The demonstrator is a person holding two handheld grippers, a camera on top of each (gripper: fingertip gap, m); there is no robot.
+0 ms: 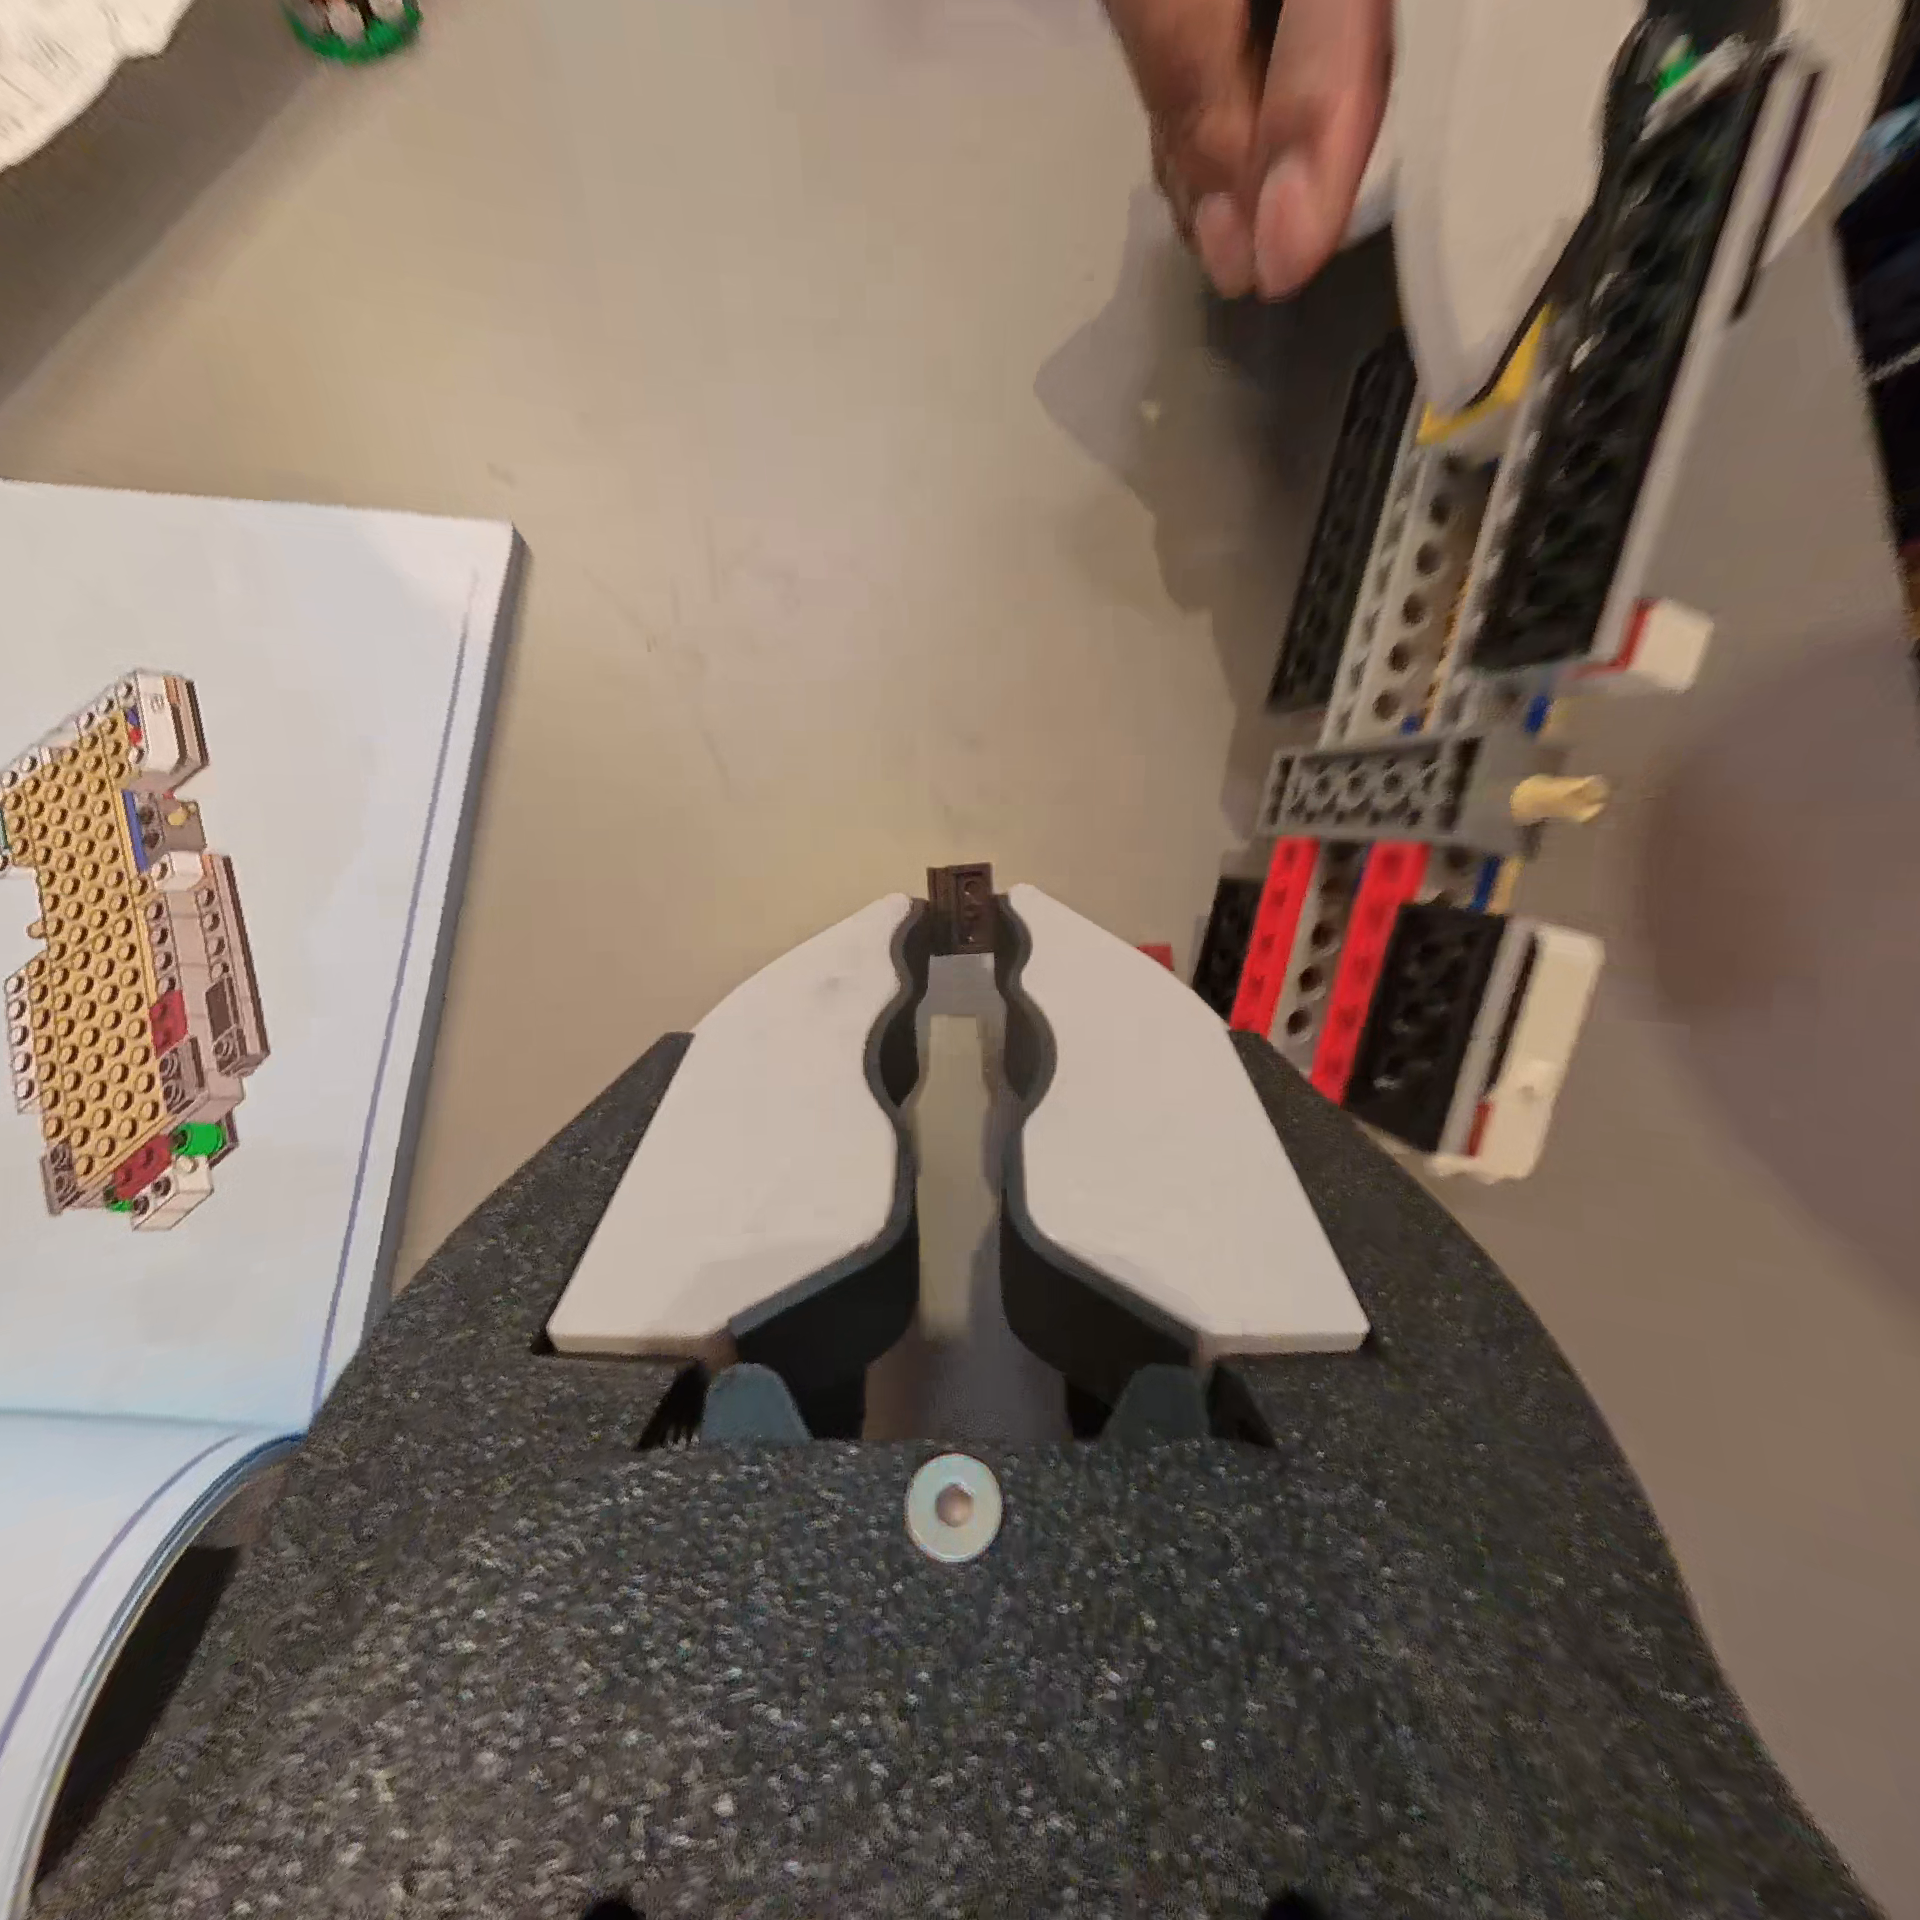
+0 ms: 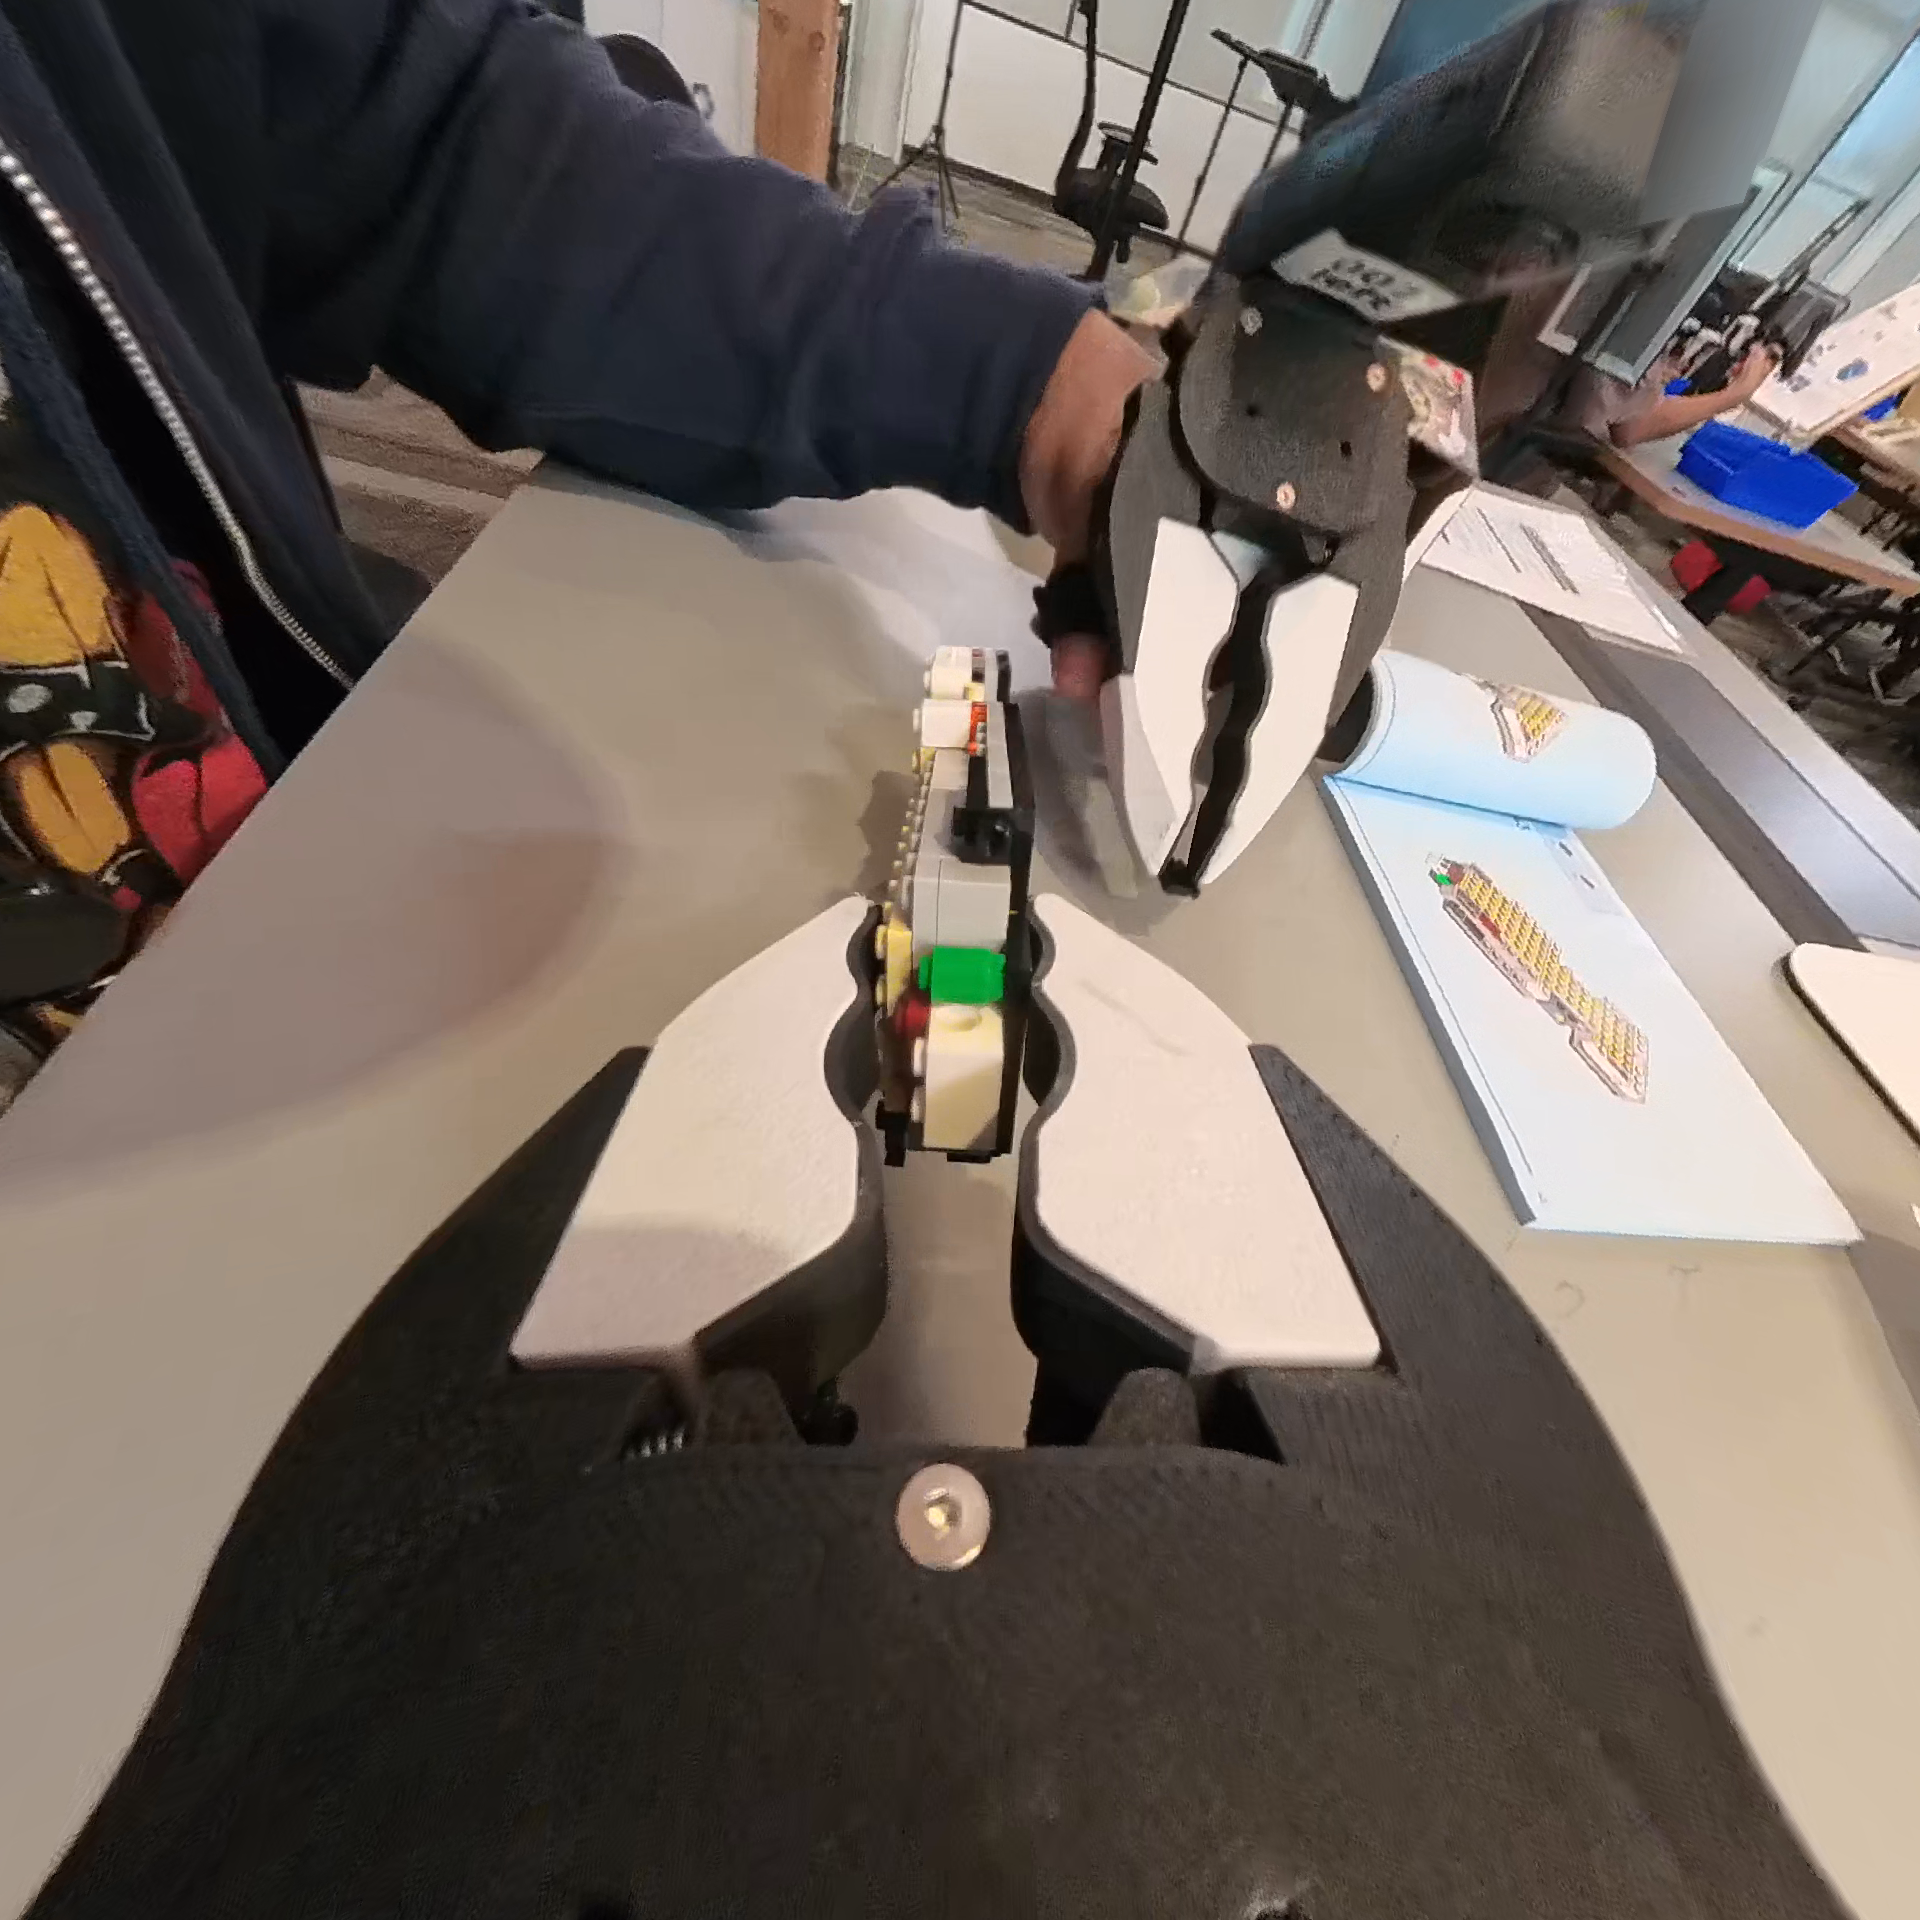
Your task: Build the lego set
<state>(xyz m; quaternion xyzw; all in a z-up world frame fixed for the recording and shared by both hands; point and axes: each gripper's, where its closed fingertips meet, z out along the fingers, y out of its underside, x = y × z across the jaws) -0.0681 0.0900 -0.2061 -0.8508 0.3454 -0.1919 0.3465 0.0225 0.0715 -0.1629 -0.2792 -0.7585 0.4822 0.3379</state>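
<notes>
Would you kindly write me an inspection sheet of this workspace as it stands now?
Surface: grey table, mostly bare.
Job's things: long brick model, standing on edge; open instruction booklet beside it.
Clutter: printed sheets at the far edge.
Grippers: left tongs pinch a small dark brown plate; right tongs clamp the model's near end.
Cables: nothing seen.
Surroundings: blue bin on another table, tripods and a chair behind.
</notes>
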